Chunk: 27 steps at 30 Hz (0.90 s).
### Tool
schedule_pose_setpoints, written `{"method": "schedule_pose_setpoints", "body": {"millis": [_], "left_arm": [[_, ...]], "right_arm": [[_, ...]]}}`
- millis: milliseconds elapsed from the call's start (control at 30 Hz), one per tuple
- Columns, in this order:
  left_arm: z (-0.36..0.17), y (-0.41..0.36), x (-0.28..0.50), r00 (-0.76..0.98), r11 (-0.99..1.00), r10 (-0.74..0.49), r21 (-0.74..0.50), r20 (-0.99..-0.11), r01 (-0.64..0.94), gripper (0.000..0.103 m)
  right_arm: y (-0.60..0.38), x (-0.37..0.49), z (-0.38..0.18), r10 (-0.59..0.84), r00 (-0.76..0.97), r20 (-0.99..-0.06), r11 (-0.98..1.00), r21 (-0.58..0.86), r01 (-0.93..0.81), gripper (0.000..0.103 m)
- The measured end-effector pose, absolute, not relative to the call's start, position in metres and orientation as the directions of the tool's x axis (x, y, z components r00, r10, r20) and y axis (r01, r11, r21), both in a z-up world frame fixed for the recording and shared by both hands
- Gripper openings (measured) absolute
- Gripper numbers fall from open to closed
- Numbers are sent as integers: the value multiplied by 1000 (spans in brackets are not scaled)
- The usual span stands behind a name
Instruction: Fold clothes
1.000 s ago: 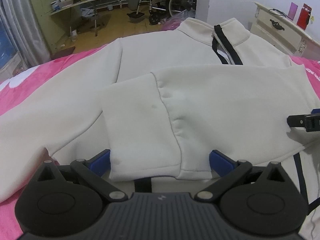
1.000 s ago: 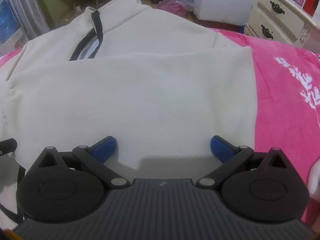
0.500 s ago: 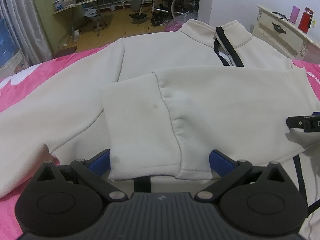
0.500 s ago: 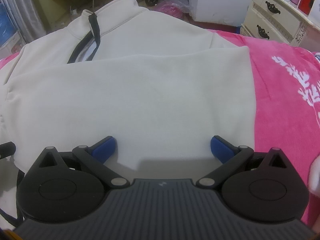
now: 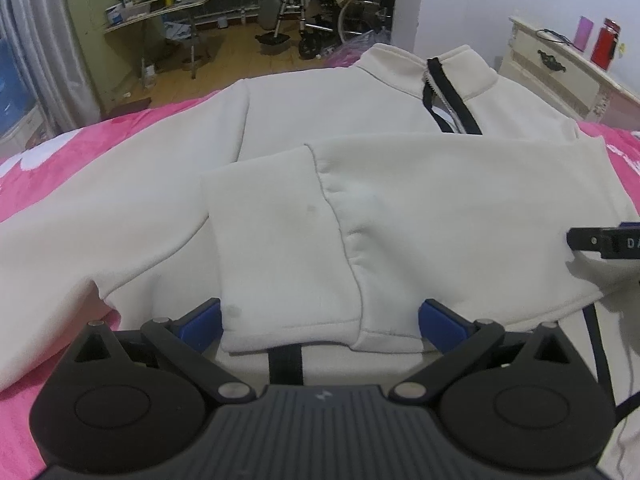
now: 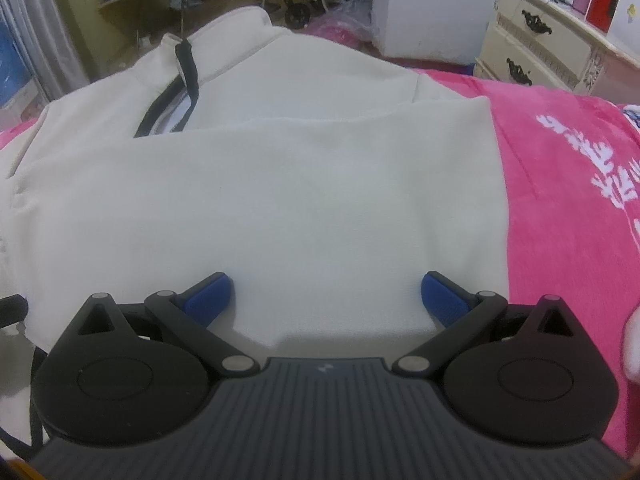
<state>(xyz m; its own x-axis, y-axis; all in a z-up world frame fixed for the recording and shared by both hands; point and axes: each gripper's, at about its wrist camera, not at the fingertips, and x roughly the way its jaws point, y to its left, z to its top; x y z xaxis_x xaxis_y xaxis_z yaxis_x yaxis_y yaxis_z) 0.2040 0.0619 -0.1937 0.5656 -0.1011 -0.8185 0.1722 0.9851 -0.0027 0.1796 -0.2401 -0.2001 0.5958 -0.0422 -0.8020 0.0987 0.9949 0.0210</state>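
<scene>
Pink bedding point(image 6: 568, 216) with a white pattern covers the bed, and a cream zip-neck sweatshirt point(image 5: 360, 120) lies spread on it with its collar toward the far end. Its right sleeve point(image 5: 460, 208) is folded across the chest, the cuff point(image 5: 280, 248) ending near the middle of the body.

From the left wrist camera, the left gripper point(image 5: 320, 322) stands wide open, its blue fingertips point(image 5: 200, 320) flanking the cuff and the seam beside it without clamping anything. Only this view shows the other, unfolded sleeve point(image 5: 80, 240) stretching out over the pink cover on the left, the black zipper point(image 5: 452, 100) at the collar, and a black part of the right gripper at the right edge over the folded sleeve.

From the right wrist camera, the right gripper point(image 6: 324, 300) is likewise spread wide, with the near edge of the folded sleeve lying between its blue pads, not pinched. This view shows the sweatshirt's side edge against the pink cover, and a cream dresser point(image 6: 540, 48) with dark handles beyond the bed.
</scene>
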Motion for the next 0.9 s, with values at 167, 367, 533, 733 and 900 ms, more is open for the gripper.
{"method": "schedule_pose_setpoints", "body": {"millis": [167,367,533,733,900], "left_arm": [[-192,65,206,546,977,-127,-9,-828,213,103],[-193,66,198,551,962,-145,12,-822,271,103],[-194,65,195,559,964,-140,17,-817,266,103],[-192,62,200,537,966,-125,21,-834,258,103],[-180,60,198,549,961,-122,40,-827,273,103]], "right_arm": [[-237,172,-203,-67,641,-765,992,19,126,102],[-232,163,-206,-94,685,-723,988,16,152,102],[-229,159,-207,-103,702,-704,990,-1,144,102],[-232,158,-206,-76,712,-698,995,-5,102,102],[-241,157,-198,-81,709,-701,993,9,121,102]]}}
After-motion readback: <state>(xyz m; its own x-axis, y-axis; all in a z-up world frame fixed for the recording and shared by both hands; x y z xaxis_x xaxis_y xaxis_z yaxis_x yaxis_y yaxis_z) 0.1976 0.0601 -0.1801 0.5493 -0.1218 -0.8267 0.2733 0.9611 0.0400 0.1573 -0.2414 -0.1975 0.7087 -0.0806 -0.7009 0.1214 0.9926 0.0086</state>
